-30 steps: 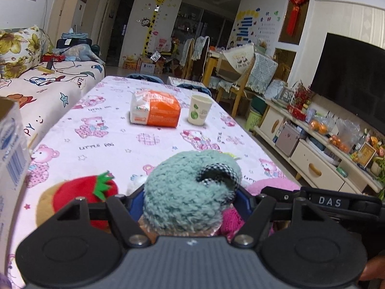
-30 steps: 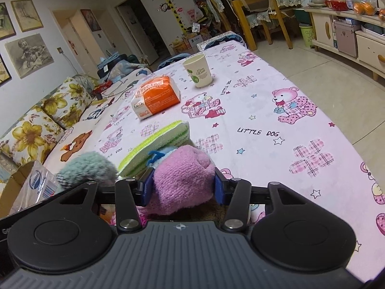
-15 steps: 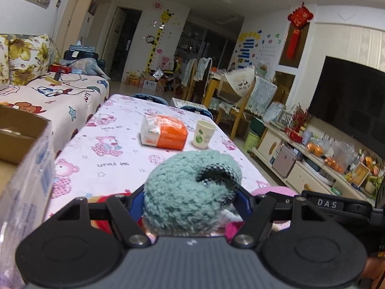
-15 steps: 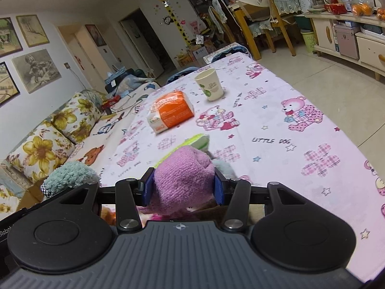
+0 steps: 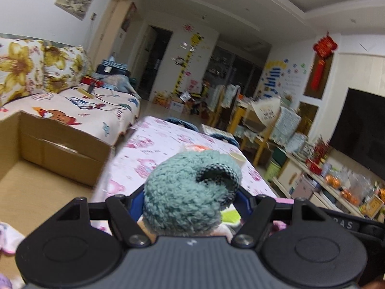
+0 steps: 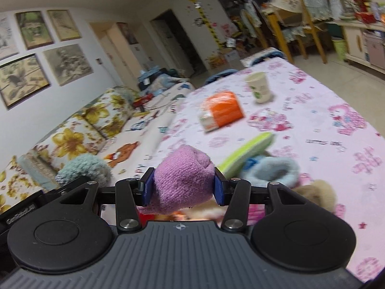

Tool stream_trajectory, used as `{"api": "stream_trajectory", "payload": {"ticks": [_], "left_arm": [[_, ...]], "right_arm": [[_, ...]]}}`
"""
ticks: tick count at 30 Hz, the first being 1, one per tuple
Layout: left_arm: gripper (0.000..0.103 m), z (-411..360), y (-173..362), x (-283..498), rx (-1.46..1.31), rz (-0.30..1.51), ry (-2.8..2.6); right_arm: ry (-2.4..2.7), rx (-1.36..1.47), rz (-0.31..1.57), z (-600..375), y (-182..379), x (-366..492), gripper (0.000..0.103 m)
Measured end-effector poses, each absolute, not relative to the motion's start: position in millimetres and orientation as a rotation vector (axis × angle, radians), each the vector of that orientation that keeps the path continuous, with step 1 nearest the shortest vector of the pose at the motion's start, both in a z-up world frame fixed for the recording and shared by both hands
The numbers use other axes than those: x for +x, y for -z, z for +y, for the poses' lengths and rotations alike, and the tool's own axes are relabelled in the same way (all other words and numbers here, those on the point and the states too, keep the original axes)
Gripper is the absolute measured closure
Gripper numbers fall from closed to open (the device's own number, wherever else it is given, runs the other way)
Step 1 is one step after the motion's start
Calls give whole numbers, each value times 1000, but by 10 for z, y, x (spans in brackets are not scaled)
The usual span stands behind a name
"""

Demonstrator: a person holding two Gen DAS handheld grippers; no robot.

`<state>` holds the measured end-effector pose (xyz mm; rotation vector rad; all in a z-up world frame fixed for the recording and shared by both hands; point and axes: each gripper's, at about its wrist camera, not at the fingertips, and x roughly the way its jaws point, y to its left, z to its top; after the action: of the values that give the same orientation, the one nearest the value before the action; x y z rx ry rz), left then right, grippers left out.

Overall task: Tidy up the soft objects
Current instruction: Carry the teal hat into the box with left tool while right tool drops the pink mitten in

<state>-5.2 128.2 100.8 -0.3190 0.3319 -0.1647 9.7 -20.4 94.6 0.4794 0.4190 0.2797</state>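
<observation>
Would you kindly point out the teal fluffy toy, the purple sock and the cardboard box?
teal fluffy toy (image 5: 185, 192): left wrist view, middle of its fuzzy body.
purple sock (image 6: 184, 179): right wrist view, centre of the bundled knit.
cardboard box (image 5: 60, 142): left wrist view, its inner far wall.

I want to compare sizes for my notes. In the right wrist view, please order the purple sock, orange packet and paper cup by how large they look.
1. purple sock, though it sits closest to the camera, between the pads of the right hand-held gripper
2. orange packet
3. paper cup, farthest away, so its true rank is unsure
</observation>
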Motion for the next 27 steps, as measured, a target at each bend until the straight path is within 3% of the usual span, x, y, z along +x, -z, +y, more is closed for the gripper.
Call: {"api": "stream_trajectory", "payload": {"ticks": [15, 27], "left_arm": [[30, 1884, -1059, -240, -380, 276, -53], [30, 2315, -933, -281, -465, 333, -249]], "right_arm": [[-537, 366, 390, 444, -1082, 281, 42], [-654, 270, 401, 734, -1041, 465, 41]]}}
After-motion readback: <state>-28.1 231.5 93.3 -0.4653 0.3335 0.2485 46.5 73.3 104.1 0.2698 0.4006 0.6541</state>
